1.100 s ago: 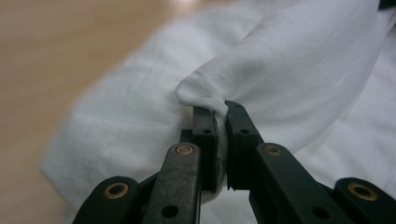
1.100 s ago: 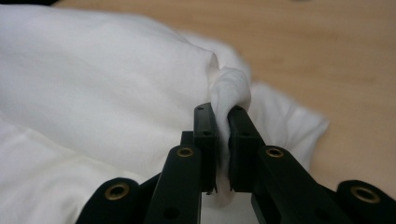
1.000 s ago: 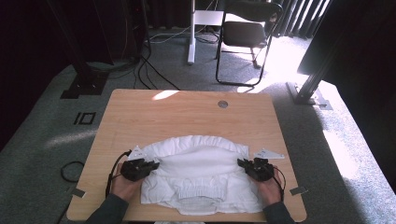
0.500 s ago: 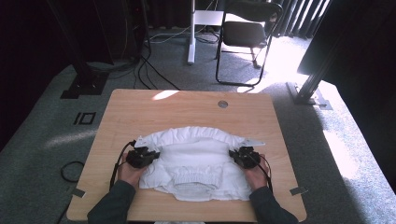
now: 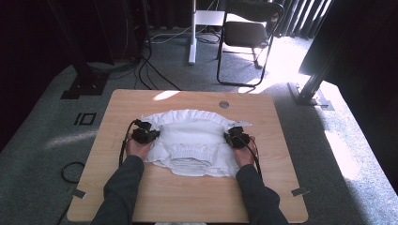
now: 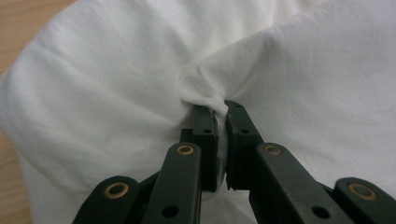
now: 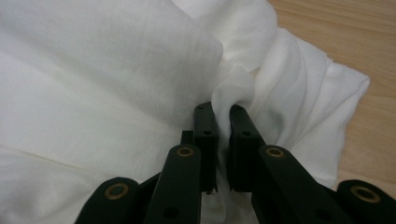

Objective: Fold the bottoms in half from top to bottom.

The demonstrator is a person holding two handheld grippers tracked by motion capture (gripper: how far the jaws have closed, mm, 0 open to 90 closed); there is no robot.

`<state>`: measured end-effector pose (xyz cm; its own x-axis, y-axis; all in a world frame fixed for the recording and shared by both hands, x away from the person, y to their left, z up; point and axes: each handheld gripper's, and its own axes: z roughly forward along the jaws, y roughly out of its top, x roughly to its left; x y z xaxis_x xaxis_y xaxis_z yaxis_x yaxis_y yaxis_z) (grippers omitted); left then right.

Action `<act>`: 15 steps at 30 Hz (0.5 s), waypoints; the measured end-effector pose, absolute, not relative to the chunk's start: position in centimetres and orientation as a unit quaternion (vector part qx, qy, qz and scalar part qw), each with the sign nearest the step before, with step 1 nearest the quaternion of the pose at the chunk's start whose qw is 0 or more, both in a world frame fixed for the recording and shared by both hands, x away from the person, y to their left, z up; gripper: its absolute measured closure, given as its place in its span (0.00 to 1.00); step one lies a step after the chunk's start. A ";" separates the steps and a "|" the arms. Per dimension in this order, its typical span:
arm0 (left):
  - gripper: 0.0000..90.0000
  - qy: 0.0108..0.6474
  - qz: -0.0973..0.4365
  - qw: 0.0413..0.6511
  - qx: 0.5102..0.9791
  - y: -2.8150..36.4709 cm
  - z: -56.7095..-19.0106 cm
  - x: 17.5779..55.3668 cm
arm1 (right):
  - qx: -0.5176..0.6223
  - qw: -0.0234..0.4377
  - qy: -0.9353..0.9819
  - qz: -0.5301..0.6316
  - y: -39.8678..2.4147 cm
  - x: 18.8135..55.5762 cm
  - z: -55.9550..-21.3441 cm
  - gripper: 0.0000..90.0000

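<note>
- item: white garment (image 5: 192, 140), lying bunched near the middle of the wooden table (image 5: 187, 201), its ribbed band facing the person's side.
- left gripper (image 5: 152, 135): clenching a pinch of the garment's left edge; in the left gripper view the cloth (image 6: 205, 88) is puckering right at the closed jaws.
- right gripper (image 5: 231, 137): likewise clamping a fold at the garment's right edge; in the right gripper view a twist of cloth (image 7: 233, 84) is squeezing up between the jaws.
- position: the garment is sitting between the two grippers, stretching from one to the other, with each gripper at an opposite side (both hands resting just behind, on the cloth's margin).
- risk one: each pinch is looking small, so a thin fold could be slipping free if the hands pull apart or lift sharply.
- risk two: uneven travel of the two hands could be skewing the fold, leaving the far edge crooked.
- risk three: the loose layers underneath may be dragging along the table and bunching instead of lying flat.
- risk four: a jaw might be catching more than one layer; how many layers are gripped cannot be told.
</note>
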<state>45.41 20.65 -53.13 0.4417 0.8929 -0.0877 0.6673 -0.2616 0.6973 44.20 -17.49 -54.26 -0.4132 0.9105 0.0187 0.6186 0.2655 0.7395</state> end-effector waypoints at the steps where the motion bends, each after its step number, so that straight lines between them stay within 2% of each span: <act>1: 0.96 0.502 0.166 0.351 0.773 20.9 -52.7 45.3 | 0.499 0.211 0.765 0.347 -17.6 44.3 -53.9 0.93; 5: 0.96 0.507 0.151 0.399 0.749 21.9 -50.5 44.8 | 0.505 0.222 0.739 0.387 -18.9 43.9 -51.9 0.93; 10: 0.96 0.469 0.192 0.447 0.737 22.0 -45.5 44.0 | 0.486 0.269 0.710 0.433 -20.2 43.1 -47.3 0.93; 12: 0.96 0.462 0.199 0.459 0.732 22.2 -44.3 44.0 | 0.485 0.274 0.708 0.434 -20.2 43.0 -46.8 0.93; 15: 0.97 0.463 0.188 0.476 0.723 22.7 -43.5 44.0 | 0.475 0.285 0.708 0.438 -20.8 43.1 -45.6 0.94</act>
<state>44.04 22.70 -43.51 0.5001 0.8491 -0.1699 0.4916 -0.1169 0.8629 43.15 -20.81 -45.56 -0.3861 0.9224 0.0115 0.4225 0.1657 0.8911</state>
